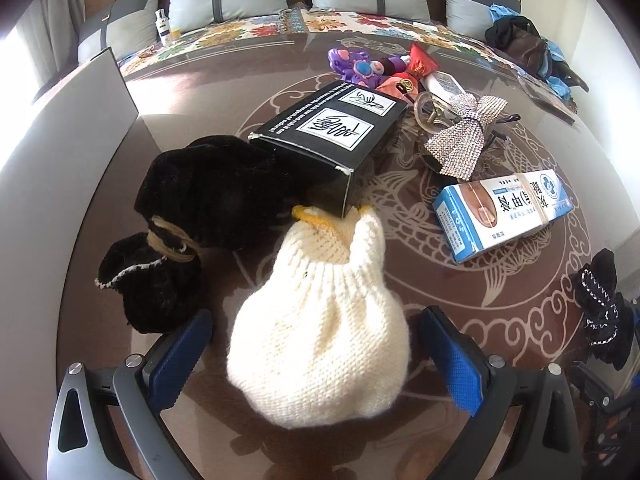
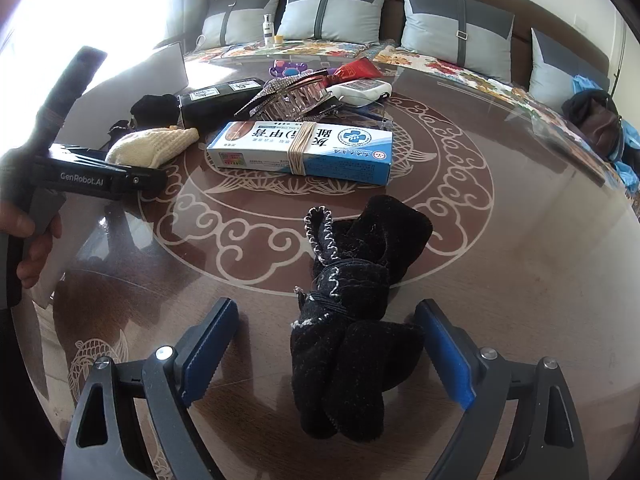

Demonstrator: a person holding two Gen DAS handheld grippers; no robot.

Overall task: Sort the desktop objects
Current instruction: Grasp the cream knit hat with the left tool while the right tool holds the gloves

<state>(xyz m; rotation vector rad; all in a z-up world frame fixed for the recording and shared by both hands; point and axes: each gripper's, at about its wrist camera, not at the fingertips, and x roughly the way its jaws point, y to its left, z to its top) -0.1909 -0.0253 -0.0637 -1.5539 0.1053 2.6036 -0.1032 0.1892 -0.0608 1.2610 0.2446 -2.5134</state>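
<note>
The left gripper (image 1: pixel 316 364) has its jaws wide apart. A white knit sock (image 1: pixel 320 344) lies on the table (image 1: pixel 500 280) between its two blue pads (image 1: pixel 188 360). The pads do not press on it. Just past the sock's open end is a black box (image 1: pixel 332 136). Up and to the left of this gripper sits a black fuzzy bundle (image 1: pixel 200 208) tied with a tan band. Off to the right, a blue and white box (image 1: pixel 504 212) lies flat. A sparkly bow (image 1: pixel 460 140) is behind that box, and a purple toy (image 1: pixel 352 66) is farther back.

The right gripper (image 2: pixel 324 356) is open wide too. A black sock bundle (image 2: pixel 352 308) with white stitches lies between its jaws, closer to the right pad (image 2: pixel 448 360). It rests on the table and is not squeezed. Straight ahead of this gripper is the blue and white box. Far to its left, a hand (image 2: pixel 32 240) holds the other tool's handle, near the white sock.
</note>
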